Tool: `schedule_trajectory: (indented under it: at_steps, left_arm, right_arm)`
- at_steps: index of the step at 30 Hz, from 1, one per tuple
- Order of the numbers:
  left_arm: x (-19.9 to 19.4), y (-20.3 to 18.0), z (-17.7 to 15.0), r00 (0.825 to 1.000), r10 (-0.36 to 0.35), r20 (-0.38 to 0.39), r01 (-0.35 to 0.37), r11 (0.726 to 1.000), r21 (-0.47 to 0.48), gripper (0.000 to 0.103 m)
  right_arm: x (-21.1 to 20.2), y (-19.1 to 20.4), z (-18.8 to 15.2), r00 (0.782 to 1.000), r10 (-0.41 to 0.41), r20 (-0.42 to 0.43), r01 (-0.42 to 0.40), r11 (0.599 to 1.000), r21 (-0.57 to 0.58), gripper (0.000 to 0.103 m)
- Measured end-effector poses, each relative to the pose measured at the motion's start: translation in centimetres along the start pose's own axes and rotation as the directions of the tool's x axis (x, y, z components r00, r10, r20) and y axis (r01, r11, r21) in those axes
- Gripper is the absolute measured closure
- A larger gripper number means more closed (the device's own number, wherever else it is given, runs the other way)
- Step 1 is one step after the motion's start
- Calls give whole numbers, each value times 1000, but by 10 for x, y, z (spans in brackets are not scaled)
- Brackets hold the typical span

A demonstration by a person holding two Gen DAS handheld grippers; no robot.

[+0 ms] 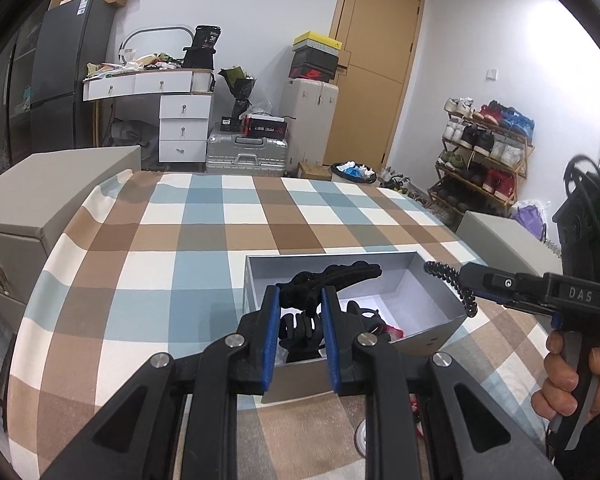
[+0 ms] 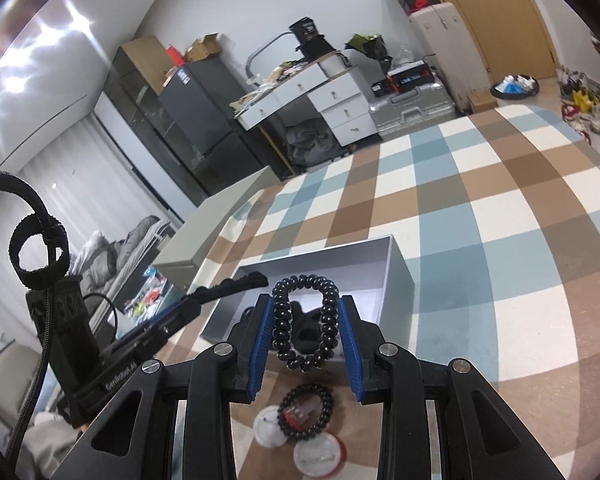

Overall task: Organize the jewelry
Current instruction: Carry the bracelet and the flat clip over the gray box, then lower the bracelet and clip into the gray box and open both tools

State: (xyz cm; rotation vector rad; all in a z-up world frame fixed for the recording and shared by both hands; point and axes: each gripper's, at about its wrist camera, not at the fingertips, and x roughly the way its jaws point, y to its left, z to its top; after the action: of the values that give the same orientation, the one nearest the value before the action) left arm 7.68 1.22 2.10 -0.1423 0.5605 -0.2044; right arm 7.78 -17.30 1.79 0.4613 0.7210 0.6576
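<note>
Left tongs: my left tongs (image 1: 300, 296) sit at lower centre of the left wrist view, clenched on a black fuzzy hair clip (image 1: 332, 280). In the right wrist view they enter from the left edge (image 2: 204, 300).
Hair clip position: gripped at its thicker end between the blue pads (image 1: 271, 332); the long end points up and right, above the box opening. In the right wrist view it reaches over the box's left wall (image 2: 236, 283).
Right tongs: my right tongs (image 2: 306, 320) sit at lower centre of the right wrist view, grasping a black coiled hair tie (image 2: 305, 322). In the left wrist view they enter from the right edge (image 1: 466, 276).
Hair tie position: the loop is pinched on both sides by the pads (image 2: 260, 340) and stands upright; its upper arc is above the box's near rim. In the left wrist view it hangs at the box's right corner (image 1: 456, 284).
Box: a grey open box (image 1: 256, 276) rests on the checked cloth (image 1: 180, 240), centre of frame; seen also in the right wrist view (image 2: 400, 268).
Box contents: a black claw clip (image 1: 300, 328) lies inside at lower left; a red item beside it is too hidden to identify.
Cloth, near edge: a black bead bracelet (image 2: 305, 410) lies at bottom centre of the right wrist view, touching two round white lids (image 2: 266, 426).
Right hand: my hand (image 1: 568, 376) wraps the handle at the lower right of the left wrist view.
</note>
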Motion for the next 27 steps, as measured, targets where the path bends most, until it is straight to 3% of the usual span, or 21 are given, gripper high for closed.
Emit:
schedule_trajectory:
  at_steps: [20,27]
  left_arm:
    - [8,-14,-3,999,51,-9,-50,996,68,88]
    - [9,-15,-5,998,56,-14,-55,996,74,88]
  right_arm:
    - [5,-1,-1,999,-40,31,39,999,19,71]
    - [7,-1,-1,999,-43,27,42,999,16,64]
